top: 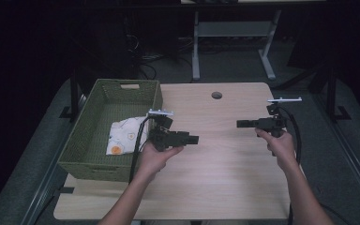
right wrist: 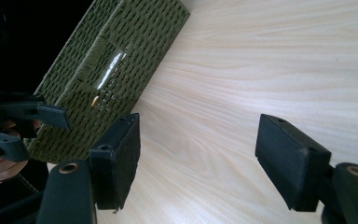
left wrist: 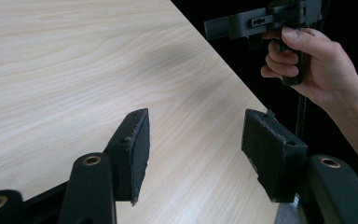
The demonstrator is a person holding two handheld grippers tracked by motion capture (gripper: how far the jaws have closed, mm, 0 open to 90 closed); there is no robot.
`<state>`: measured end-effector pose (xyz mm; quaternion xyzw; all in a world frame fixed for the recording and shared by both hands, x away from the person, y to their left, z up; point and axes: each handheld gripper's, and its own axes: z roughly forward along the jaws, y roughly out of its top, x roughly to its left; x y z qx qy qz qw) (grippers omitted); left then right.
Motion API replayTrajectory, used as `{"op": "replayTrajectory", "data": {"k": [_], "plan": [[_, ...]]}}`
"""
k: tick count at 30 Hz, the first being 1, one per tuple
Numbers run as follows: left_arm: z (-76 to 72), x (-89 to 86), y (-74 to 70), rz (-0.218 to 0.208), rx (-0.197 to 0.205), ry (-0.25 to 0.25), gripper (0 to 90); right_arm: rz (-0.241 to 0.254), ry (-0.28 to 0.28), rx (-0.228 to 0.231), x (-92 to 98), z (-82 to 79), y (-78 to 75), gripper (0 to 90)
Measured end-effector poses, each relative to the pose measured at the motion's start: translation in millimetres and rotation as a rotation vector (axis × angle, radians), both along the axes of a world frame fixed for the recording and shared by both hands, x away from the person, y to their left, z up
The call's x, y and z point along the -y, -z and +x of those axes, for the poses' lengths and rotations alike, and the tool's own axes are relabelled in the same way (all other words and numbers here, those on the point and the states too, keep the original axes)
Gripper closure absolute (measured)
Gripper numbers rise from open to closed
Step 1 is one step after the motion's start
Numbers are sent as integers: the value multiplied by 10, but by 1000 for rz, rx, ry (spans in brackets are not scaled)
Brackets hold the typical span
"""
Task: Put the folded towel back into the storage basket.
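My left gripper [top: 194, 139] hovers over the wooden table [top: 225, 164], just right of a green woven basket [top: 108, 122], and points right. Its jaws stand open in the left gripper view [left wrist: 193, 126], with bare wood between them. My right gripper [top: 240, 123] is held over the table's right half and points left toward the other one. Its jaws [right wrist: 200, 135] are also open and hold nothing. Inside the basket lies a white cloth [top: 124, 135] with orange and yellow prints. The basket's side wall [right wrist: 116, 60] shows in the right gripper view.
A round cable hole [top: 216, 95] sits near the table's far edge. Beyond the table stands a white desk frame [top: 232, 33] on a dark floor. Each gripper view shows the other hand's gripper: the right gripper [left wrist: 256, 21] and the left gripper [right wrist: 28, 121].
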<state>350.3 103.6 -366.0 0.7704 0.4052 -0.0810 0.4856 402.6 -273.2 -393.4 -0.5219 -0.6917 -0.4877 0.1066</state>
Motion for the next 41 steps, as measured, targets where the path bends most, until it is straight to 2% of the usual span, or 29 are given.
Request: {"op": "replayTrajectory", "data": {"k": [12, 22, 28, 31, 35, 41], "plan": [[-52, 61, 122, -4, -15, 1, 400, 1, 11, -16, 112, -85, 137, 292], [-99, 82, 239, -7, -28, -1, 397, 5, 47, -33, 333, -231, 298, 288], [-107, 98, 295, -2, -36, 2, 395, 32, 72, -37, 470, -298, 387, 284], [-118, 105, 323, -4, -43, 2, 394, 25, 80, -44, 528, -337, 424, 283], [-138, 146, 344, 17, -42, 16, 386, 24, 82, -36, 577, -383, 455, 281], [-183, 163, 378, 16, -57, 45, 364, 21, 85, -18, 618, -464, 439, 277]]}}
